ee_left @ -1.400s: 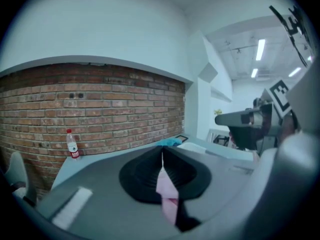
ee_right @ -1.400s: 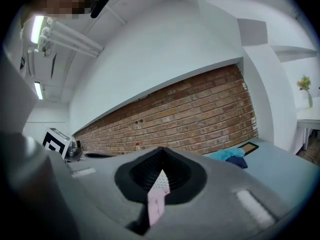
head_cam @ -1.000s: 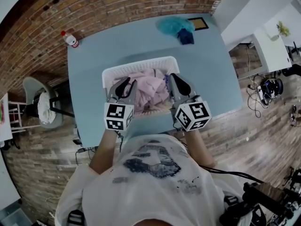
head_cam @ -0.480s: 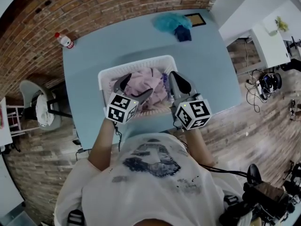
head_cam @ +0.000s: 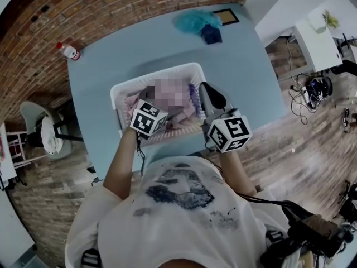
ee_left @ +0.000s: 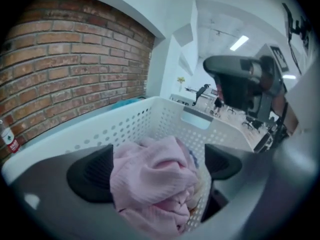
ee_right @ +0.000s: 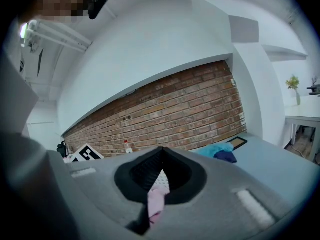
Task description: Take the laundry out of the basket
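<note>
A white perforated laundry basket (head_cam: 153, 74) stands on the blue table (head_cam: 245, 77), close in front of me. Pink laundry (head_cam: 134, 100) fills it. My left gripper (head_cam: 162, 101) tilts down into the basket. Its jaws have just been opening and stand wide on either side of a bunched pink garment (ee_left: 150, 181), with the pads (ee_left: 92, 176) not pressing on it. The basket wall (ee_left: 125, 126) rises behind. My right gripper (head_cam: 207, 89) hovers at the basket's right rim, shut (ee_right: 161, 156). A strip of pink cloth (ee_right: 156, 204) shows in the slit below its tips; I cannot tell whether it is pinched.
At the table's far end lie a teal cloth (head_cam: 198, 21) and a dark blue cloth (head_cam: 211, 35) beside a small framed board (head_cam: 226, 17). A bottle with a red cap (head_cam: 68, 51) stands at the far left corner. A chair (head_cam: 42, 130) is left of the table, below a brick wall.
My left gripper has sunk into the basket, tipped nose-down and spread its jaws around the pink garment. The right gripper has stayed at the basket's right rim.
</note>
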Demonstrator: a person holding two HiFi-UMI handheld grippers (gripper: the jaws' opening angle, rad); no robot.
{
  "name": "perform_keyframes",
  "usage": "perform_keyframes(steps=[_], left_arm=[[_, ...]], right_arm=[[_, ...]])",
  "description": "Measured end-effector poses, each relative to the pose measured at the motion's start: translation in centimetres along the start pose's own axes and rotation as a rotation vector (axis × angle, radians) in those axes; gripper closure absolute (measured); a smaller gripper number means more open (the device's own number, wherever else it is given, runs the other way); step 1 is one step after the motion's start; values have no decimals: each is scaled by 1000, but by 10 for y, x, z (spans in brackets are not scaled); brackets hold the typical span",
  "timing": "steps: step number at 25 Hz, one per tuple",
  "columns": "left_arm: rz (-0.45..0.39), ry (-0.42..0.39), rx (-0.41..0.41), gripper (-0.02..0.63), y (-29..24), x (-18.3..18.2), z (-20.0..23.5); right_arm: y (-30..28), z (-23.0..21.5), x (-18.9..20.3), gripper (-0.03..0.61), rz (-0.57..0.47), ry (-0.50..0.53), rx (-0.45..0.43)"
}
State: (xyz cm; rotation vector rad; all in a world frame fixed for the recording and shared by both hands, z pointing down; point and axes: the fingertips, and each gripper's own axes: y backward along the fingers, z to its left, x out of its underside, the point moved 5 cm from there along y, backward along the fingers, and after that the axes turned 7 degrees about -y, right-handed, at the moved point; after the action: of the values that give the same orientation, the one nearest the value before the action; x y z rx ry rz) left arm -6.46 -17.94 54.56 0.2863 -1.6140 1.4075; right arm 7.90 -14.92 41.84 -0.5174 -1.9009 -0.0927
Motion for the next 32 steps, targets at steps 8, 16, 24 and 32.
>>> perform_keyframes(steps=[8, 16, 24, 32], left_arm=[[144, -46, 90, 41, -49, 25, -5], [212, -59, 112, 41, -74, 43, 2], [294, -58, 118, 43, -85, 59, 7], [291, -131, 159, 121, -80, 64, 6]], right_arm=[[3, -5, 0, 581, -1, -5, 18], [2, -15, -2, 581, -1, -13, 39], [0, -16, -1, 581, -1, -19, 39], [4, -16, 0, 581, -2, -28, 51]])
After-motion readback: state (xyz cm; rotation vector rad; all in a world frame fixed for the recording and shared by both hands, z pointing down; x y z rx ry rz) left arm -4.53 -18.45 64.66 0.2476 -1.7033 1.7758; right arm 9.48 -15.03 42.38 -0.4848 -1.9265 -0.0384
